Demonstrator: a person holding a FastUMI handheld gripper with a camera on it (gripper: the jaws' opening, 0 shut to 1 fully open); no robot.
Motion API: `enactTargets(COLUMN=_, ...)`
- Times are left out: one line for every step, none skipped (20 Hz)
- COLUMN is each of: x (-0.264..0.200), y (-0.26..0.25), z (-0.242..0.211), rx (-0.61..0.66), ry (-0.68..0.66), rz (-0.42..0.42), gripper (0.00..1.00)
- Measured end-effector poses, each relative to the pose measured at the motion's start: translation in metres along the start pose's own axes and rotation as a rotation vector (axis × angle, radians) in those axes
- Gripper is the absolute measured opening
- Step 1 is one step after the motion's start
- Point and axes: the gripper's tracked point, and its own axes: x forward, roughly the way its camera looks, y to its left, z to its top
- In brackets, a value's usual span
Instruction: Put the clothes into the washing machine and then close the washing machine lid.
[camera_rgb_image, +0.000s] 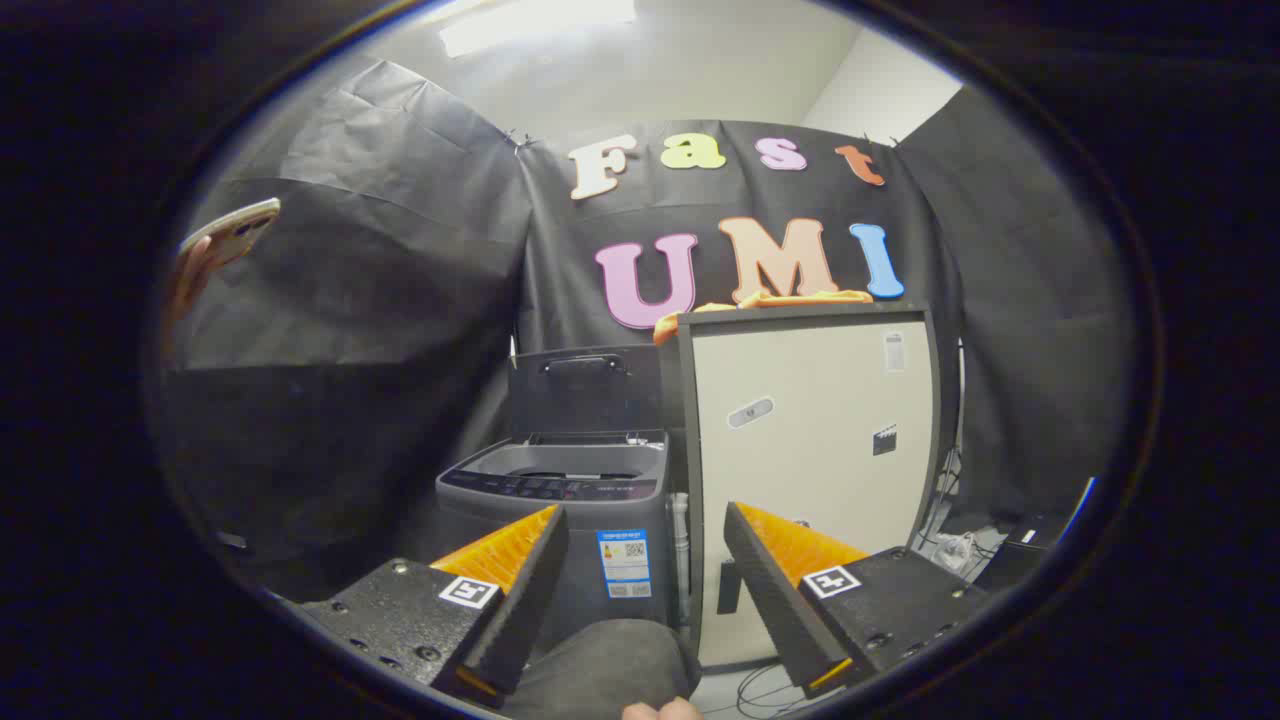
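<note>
A grey top-loading washing machine (575, 500) stands ahead of my fingers, a little to the left, with its lid (585, 390) raised upright behind the tub opening. An orange piece of clothing (760, 300) lies on top of the tall cream cabinet (810, 440) to the right of the machine. My gripper (645, 570) is open, held well back from both, and nothing lies between its fingers.
A person's hand with a phone (225, 240) shows at the far left, up high. A grey sleeve or knee (610, 665) sits just below the fingers. Cables and a white plug (955, 550) lie on the floor right of the cabinet. Black cloth walls surround the booth.
</note>
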Motion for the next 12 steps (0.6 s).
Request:
enactTargets(x=0.0002, y=0.0006, z=-0.0006, rx=-0.001, ry=0.003, rz=0.001, gripper=0.95)
enactTargets(x=0.0007, y=0.0008, z=-0.0008, rx=-0.001, ry=0.002, rz=0.003, gripper=0.95)
enactTargets(x=0.0009, y=0.0013, z=-0.001, rx=-0.001, ry=0.003, rz=0.004, gripper=0.95)
enactTargets(x=0.0012, y=0.0014, z=-0.0016, rx=0.001, ry=0.005, rz=0.005, gripper=0.95)
enactTargets(x=0.0014, y=0.0021, z=-0.0026, rx=0.002, ry=0.008, rz=0.007, gripper=0.95)
enactTargets(x=0.0016, y=0.002, z=-0.0033, rx=0.002, ry=0.008, rz=0.008, gripper=0.95)
enactTargets(x=0.0015, y=0.0024, z=-0.0031, rx=0.0, ry=0.007, rz=0.009, gripper=0.95)
enactTargets(x=0.0019, y=0.0025, z=-0.0036, rx=-0.001, ry=0.009, rz=0.01, gripper=0.95)
enactTargets(x=0.0023, y=0.0021, z=-0.005, rx=-0.001, ry=0.012, rz=0.01, gripper=0.95)
enactTargets(x=0.0025, y=0.0025, z=-0.0051, rx=0.001, ry=0.011, rz=0.011, gripper=0.95)
enactTargets(x=0.0028, y=0.0025, z=-0.0051, rx=0.002, ry=0.011, rz=0.011, gripper=0.95)
enactTargets(x=0.0025, y=0.0024, z=-0.0064, rx=0.003, ry=0.012, rz=0.011, gripper=0.95)
